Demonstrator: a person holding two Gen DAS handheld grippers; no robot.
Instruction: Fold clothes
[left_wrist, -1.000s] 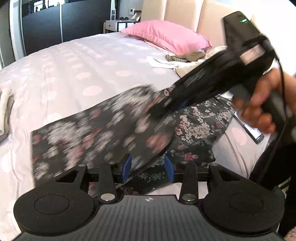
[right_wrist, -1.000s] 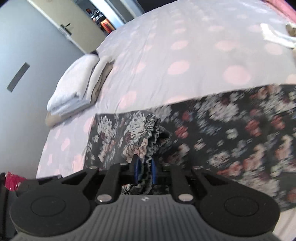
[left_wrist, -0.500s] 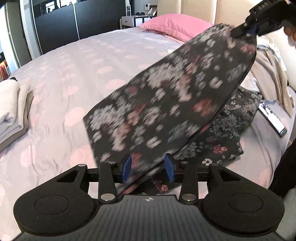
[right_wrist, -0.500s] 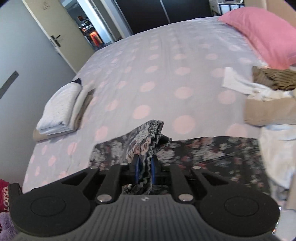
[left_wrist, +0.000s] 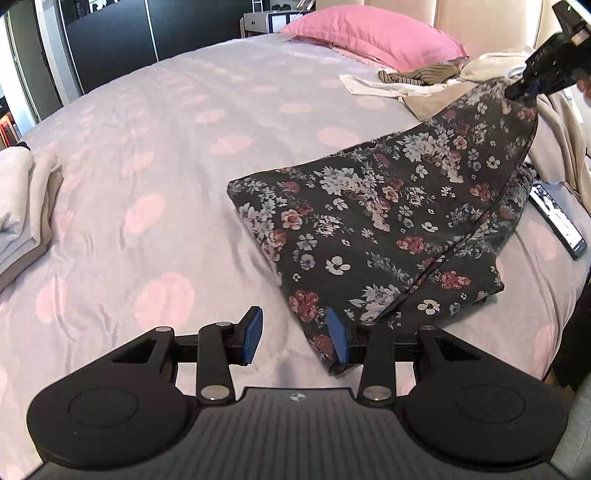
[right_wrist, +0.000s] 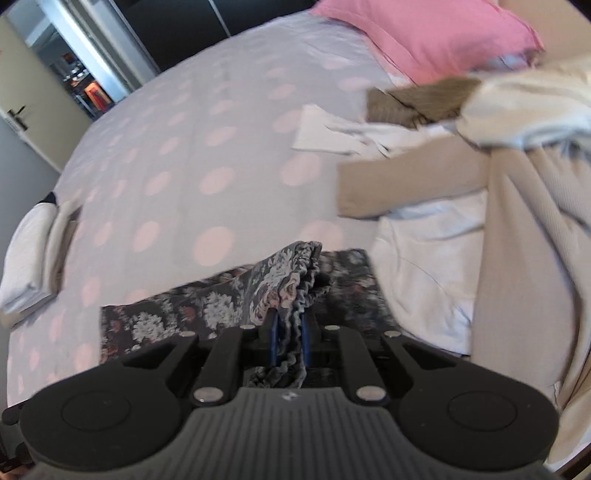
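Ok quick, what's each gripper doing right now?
Left gripper: open, holding nothing.
Right gripper: shut on the floral garment, its gathered edge lifted.

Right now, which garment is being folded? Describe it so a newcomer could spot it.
On the spotted bedspread, below the pink pillow, lies a dark flowered garment, one corner lifted by the right claw. The clothes beside it are plain beige and white.
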